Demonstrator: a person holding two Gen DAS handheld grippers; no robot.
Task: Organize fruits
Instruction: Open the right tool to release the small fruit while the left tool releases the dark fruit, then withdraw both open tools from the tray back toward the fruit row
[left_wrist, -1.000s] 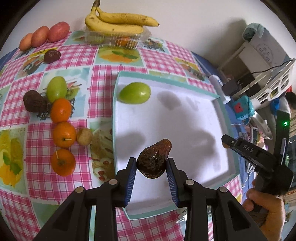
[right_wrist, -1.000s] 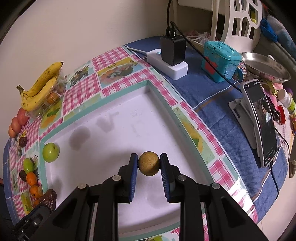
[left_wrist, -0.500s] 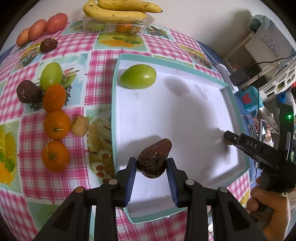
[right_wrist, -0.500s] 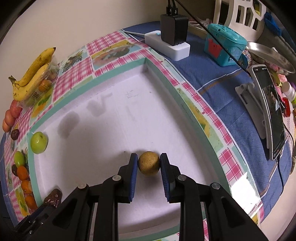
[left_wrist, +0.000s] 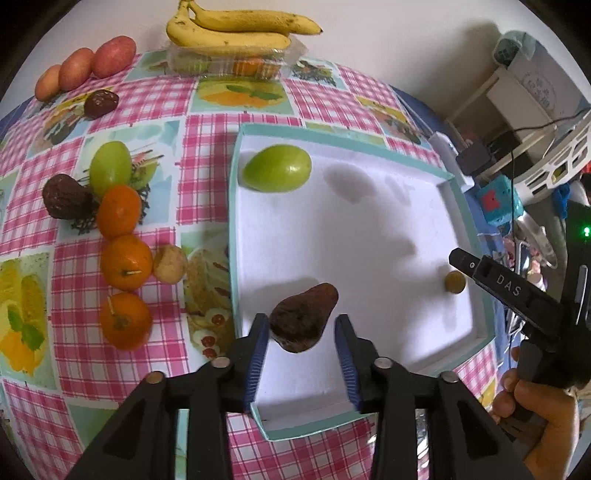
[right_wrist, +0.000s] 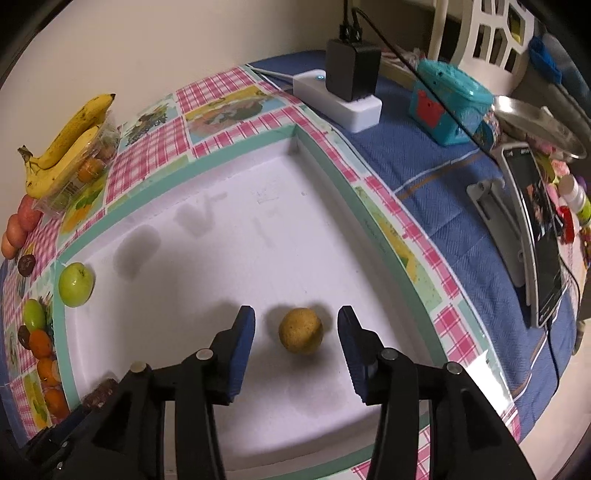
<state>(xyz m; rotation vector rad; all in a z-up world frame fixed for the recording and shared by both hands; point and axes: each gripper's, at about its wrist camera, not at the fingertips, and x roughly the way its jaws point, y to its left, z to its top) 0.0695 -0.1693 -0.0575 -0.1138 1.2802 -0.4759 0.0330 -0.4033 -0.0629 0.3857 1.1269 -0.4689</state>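
Observation:
A white tray (left_wrist: 369, 240) with a teal rim lies on the checked tablecloth. My left gripper (left_wrist: 300, 334) is open; a dark brown avocado (left_wrist: 303, 317) lies on the tray between its fingers, free of the right finger. My right gripper (right_wrist: 296, 326) is open around a small yellow-brown round fruit (right_wrist: 301, 331) resting on the tray (right_wrist: 221, 258); this fruit also shows in the left wrist view (left_wrist: 455, 282). A green fruit (left_wrist: 277, 168) lies in the tray's far left corner.
Left of the tray lie three oranges (left_wrist: 126, 261), a small tan fruit (left_wrist: 170, 264), a green fruit (left_wrist: 110, 168) and dark fruits (left_wrist: 66, 196). Bananas (left_wrist: 236, 31) on a clear box and red fruits (left_wrist: 86, 64) are at the back. A power strip (right_wrist: 340, 99), teal box (right_wrist: 450, 107) and phone (right_wrist: 539, 236) stand right.
Both grippers have opened. The avocado and the yellow-brown fruit now rest on the tray instead of being squeezed between the fingers.

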